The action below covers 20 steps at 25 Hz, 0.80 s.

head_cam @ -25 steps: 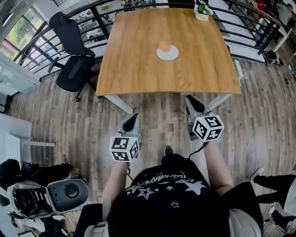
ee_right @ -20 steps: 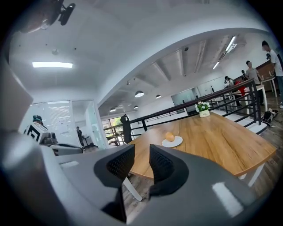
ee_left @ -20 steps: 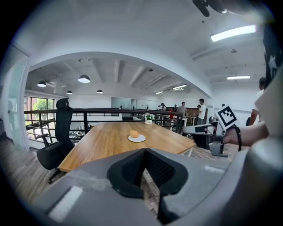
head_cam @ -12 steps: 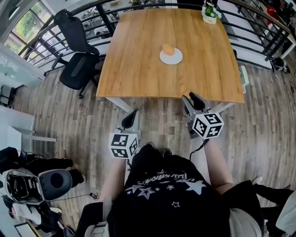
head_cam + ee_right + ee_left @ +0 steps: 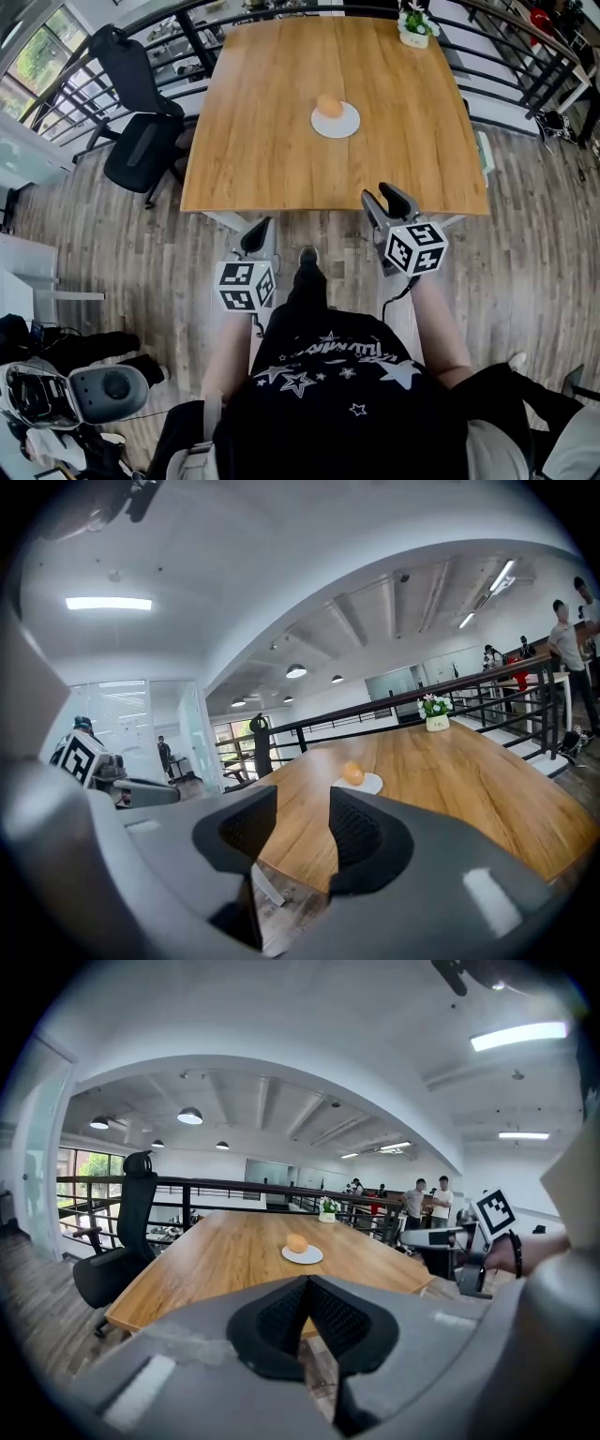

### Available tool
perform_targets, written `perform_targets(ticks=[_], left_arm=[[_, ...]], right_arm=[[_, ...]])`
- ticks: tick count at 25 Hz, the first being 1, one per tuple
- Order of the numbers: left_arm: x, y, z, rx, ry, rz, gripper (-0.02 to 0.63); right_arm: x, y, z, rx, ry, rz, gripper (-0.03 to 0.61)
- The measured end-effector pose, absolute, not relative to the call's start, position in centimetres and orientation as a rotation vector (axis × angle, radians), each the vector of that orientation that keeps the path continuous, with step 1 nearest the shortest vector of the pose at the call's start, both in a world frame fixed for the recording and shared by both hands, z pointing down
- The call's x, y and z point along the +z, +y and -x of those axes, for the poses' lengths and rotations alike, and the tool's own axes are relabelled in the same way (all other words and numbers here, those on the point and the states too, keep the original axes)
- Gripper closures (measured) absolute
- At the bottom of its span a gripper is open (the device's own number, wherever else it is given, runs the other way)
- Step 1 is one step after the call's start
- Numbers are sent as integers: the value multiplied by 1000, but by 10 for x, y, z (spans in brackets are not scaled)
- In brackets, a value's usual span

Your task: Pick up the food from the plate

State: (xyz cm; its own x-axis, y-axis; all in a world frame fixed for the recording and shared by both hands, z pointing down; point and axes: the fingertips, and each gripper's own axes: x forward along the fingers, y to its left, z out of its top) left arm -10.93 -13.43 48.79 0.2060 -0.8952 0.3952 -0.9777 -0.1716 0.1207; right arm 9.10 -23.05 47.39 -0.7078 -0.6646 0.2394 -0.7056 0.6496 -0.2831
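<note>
Left tongs pinched together, round orange food, smooth white plate

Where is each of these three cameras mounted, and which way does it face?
Head view: on the person's head, looking steeply down at the table, the left gripper, the right gripper and both arms.
Left gripper view: rides that gripper, looking along its shut jaws toward the table.
Right gripper view: likewise; its jaws have just been opening, nothing between them.
All three share the plate with the food.
</note>
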Motion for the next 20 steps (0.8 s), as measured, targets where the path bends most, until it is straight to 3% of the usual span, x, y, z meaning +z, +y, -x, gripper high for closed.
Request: perform_targets(ticks=[6,20], left_arm=[[497,-184,121,324,-1698,-2182,612],[504,-310,177,308,-1599,-2226,612]], right_arm=[[490,-273,-76,565,-2692,-1165,387],[522,-384,-20,604,-2550,-1175,263]])
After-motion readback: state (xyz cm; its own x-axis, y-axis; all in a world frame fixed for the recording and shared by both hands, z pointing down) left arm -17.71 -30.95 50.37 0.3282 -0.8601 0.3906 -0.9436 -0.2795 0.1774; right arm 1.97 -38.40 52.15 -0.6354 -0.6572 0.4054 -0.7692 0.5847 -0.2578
